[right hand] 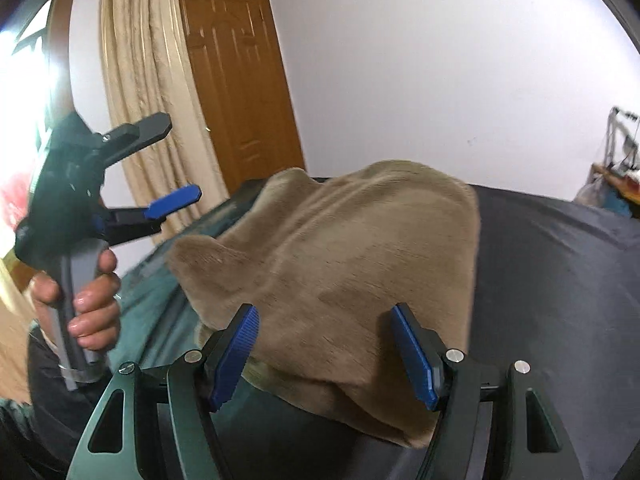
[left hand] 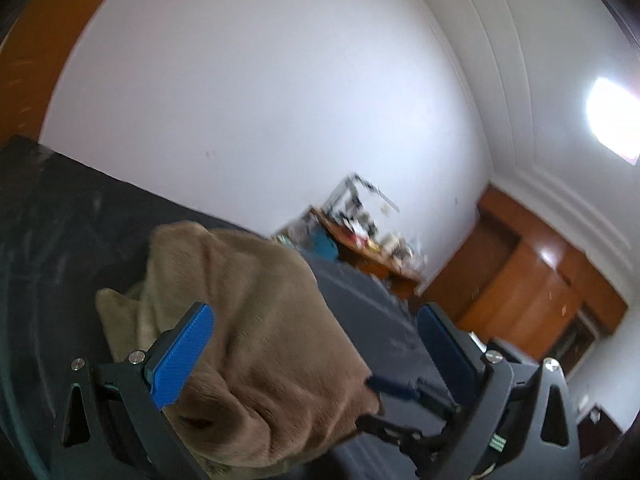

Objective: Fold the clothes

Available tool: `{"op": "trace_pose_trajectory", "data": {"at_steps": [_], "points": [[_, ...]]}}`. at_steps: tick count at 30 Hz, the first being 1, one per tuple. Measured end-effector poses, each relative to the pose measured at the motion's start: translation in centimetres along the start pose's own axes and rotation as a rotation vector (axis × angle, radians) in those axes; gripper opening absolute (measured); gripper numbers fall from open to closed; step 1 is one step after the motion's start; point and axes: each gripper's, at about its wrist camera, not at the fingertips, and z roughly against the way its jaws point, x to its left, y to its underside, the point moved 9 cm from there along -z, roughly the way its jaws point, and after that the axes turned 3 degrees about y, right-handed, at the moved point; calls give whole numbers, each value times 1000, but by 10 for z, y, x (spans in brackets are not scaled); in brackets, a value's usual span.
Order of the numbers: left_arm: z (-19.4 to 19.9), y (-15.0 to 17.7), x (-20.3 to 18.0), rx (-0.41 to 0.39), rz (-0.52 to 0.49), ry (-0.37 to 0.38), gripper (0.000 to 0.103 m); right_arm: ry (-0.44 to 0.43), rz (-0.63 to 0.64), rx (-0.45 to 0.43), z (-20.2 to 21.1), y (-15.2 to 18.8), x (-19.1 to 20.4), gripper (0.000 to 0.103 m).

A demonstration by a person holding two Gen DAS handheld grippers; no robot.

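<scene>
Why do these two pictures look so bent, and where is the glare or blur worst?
Both views come through fisheye lenses, which curve walls and darken corners. Left wrist view: a ceiling light blows out white, and the far cluttered table is smeared. Right wrist view: the window glares, and the hand looks soft.

A dark grey, nearly black sheet [right hand: 560, 280] covers the bed, with a teal-green strip of cloth [right hand: 148, 304] along its near-left edge. Behind it rises a plain white wall [right hand: 440, 80]. A panelled orange-brown wooden door [right hand: 240, 92] stands at the left, beside a hanging cream curtain [right hand: 144, 80]. Farther off, a cluttered wooden counter [left hand: 360, 248] and brown wooden cabinets [left hand: 532, 284] line the wall, under a bright ceiling light [left hand: 612, 120].
</scene>
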Motion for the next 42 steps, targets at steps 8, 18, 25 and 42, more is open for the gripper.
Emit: {"op": "trace_pose_trajectory", "data": {"at_steps": [8,18,25,42], "points": [[-32,32,40,186,53,-177,102,164,103,60,25,8,-45,70],[-26,73,101,312,173,-427,101,228,132,96,19,20,-66,70],[-26,70,90,290,60,-472,101,251,122,112,15,25,-77,73],[-20,11,30,164,-108,-385,102,282,164,190,9,42,-86,74]]}}
